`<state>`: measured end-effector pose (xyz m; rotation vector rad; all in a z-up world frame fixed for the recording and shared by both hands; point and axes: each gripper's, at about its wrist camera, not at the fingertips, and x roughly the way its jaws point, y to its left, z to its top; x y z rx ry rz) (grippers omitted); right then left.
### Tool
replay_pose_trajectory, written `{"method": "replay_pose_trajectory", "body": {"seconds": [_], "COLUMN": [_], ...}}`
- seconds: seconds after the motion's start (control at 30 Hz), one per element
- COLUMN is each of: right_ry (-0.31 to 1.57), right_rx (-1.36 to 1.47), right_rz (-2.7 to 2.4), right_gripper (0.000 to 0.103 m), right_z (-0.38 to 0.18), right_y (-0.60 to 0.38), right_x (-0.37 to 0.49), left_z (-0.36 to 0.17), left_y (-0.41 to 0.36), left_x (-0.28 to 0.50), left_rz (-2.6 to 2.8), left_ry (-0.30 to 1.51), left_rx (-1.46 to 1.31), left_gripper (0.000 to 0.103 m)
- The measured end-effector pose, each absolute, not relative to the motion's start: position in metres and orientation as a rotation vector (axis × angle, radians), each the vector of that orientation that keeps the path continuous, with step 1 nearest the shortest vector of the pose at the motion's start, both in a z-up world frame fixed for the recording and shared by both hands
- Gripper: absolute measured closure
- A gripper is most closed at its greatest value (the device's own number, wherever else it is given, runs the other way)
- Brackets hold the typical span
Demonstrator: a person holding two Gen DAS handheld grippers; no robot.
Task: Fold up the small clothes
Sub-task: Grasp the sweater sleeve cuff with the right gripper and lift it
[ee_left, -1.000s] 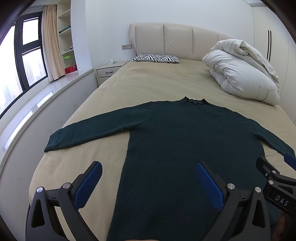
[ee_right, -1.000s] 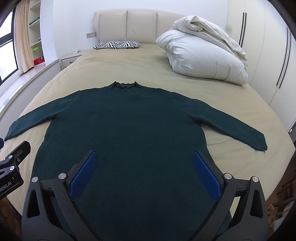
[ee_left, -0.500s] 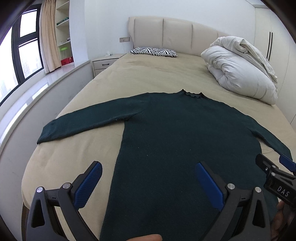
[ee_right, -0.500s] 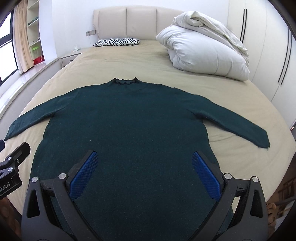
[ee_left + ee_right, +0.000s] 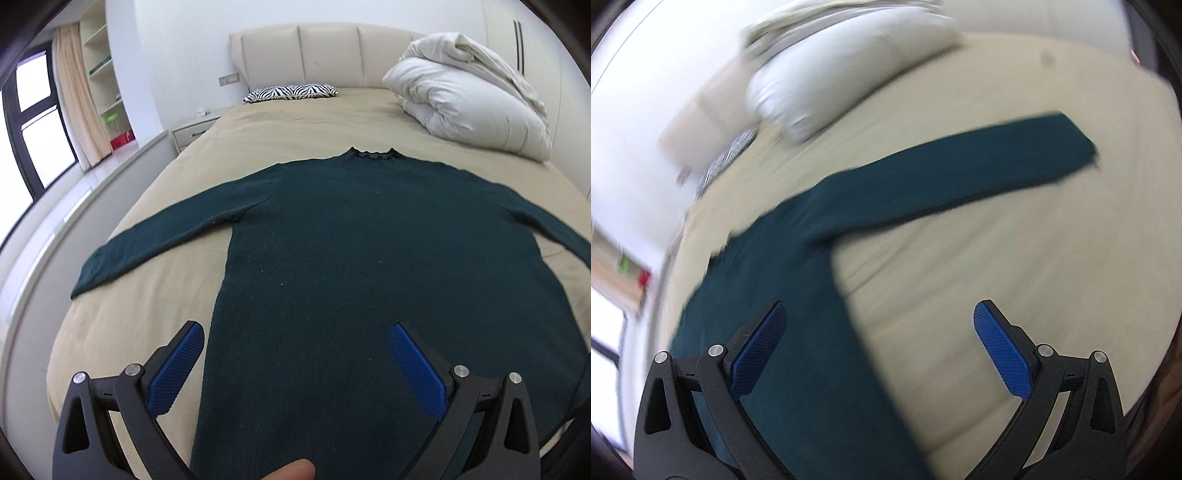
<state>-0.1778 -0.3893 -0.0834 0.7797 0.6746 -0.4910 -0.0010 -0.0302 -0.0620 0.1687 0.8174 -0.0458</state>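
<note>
A dark green long-sleeved sweater [image 5: 369,258] lies flat on the beige bed [image 5: 155,295], collar toward the headboard, both sleeves spread out. My left gripper [image 5: 295,354] is open and empty above the sweater's lower left part, near its left edge. My right gripper [image 5: 877,332] is open and empty, tilted, above the sweater's right edge; the right sleeve [image 5: 960,177] stretches away ahead of it. The right wrist view is motion-blurred.
A rolled white duvet [image 5: 469,99] lies at the bed's far right, and shows in the right wrist view [image 5: 827,74]. A zebra pillow [image 5: 291,91] sits by the headboard. A nightstand [image 5: 192,129], window ledge and shelves are on the left.
My right gripper has swung to the right and tilted, now facing the sweater's right sleeve. My left gripper has shifted right over the sweater's lower left. The right gripper has left the left view.
</note>
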Motion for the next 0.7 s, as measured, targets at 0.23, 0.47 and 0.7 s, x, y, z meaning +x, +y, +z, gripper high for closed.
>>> {"method": "replay_pose_trajectory", "body": {"seconds": [0.23, 0.47, 0.7], "right_ry": [0.587, 0.493, 0.505], "right_rx": [1.124, 1.15, 1.149], "right_rz": [-0.553, -0.554, -0.62], "right_gripper": [0.032, 0.041, 0.089], "right_z": [-0.142, -0.156, -0.149], "right_y": [-0.539, -0.613, -0.646], "right_x": [-0.213, -0.188, -0.156], "left_z": [-0.072, -0.086, -0.088], "left_y": [-0.052, -0.056, -0.044], "left_x": [0.021, 0.051, 0.081], "left_rz": [-0.116, -0.221, -0.244], "left_ry": [0.821, 0.933, 0.959], "left_rx": [0.166, 0.006, -0.114], "left_gripper": [0.0, 0.0, 0.001]}}
